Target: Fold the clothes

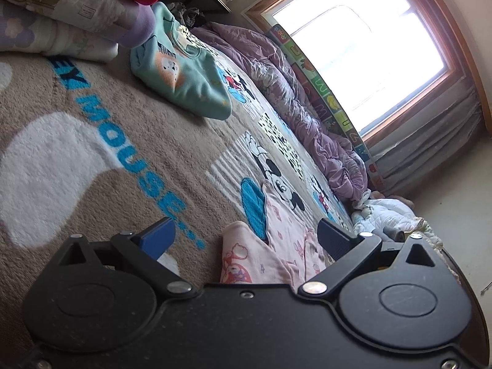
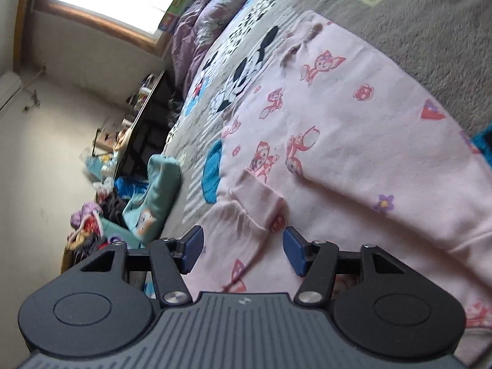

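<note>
Blue-padded fingers of the right gripper [image 2: 243, 250] stand wide apart over the pink garment [image 2: 338, 129], gripping nothing (a sleeve cuff lies just ahead of the gap). That garment, printed with little foxes and flowers, lies spread on the cartoon-mouse blanket [image 2: 415, 24]. Over on the left, the left gripper [image 1: 246, 240] has its fingers spread wide too, empty, with an edge of the pink cloth between them. Farther along the blanket lies a folded teal garment [image 1: 184, 83]; beyond, a rumpled purple quilt [image 1: 307, 107] runs beneath the bright window [image 1: 363, 52].
</note>
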Motion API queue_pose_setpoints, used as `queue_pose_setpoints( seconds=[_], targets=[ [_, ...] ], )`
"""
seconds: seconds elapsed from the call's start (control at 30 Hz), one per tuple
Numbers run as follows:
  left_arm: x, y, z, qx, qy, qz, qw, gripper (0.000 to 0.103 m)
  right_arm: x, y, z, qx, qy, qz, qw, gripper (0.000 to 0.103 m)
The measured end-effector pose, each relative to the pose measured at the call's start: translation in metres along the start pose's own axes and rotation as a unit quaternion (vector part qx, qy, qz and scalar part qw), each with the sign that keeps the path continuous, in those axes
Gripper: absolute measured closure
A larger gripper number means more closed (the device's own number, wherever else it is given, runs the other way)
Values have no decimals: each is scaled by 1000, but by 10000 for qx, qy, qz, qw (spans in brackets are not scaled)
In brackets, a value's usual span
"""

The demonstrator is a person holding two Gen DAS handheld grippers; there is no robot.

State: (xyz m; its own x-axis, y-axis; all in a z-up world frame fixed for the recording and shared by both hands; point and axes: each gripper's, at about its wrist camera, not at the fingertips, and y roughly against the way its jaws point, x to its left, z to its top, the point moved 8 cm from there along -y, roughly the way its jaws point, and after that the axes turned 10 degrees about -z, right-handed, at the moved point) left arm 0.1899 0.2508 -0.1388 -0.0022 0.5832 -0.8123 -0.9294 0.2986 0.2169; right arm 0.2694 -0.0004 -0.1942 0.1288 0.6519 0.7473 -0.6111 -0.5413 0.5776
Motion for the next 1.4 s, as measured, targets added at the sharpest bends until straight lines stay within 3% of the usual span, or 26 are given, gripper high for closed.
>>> queue_pose_setpoints(
  seconds=[0.33,0.43,0.53,0.6,0.97,1.23,1.4],
  targets=[
    [-2,-3,4,-3,64,-142,9999,3,11,-16,0,-242,9,-117,9996,47],
    [-1,-4,4,21,54,-127,9999,3,13,-21,1,-303,80,-183,9993,60],
    [0,-6,3,47,43,-107,9999,3,14,-26,1,-365,150,-249,9989,87],
    [1,-6,3,71,33,-99,9999,3,17,-26,3,-425,239,-238,9985,92],
    [-4,-10,-5,227,-114,-136,9996,3,50,50,43,-1333,852,463,9863,94],
    [-23,-25,-24,569,-595,-220,9964,4,18,110,80,-1814,737,501,9794,94],
    [-40,-36,-42,868,-1190,-246,9888,9,-5,130,89,-1989,709,413,9766,94]
  ],
)
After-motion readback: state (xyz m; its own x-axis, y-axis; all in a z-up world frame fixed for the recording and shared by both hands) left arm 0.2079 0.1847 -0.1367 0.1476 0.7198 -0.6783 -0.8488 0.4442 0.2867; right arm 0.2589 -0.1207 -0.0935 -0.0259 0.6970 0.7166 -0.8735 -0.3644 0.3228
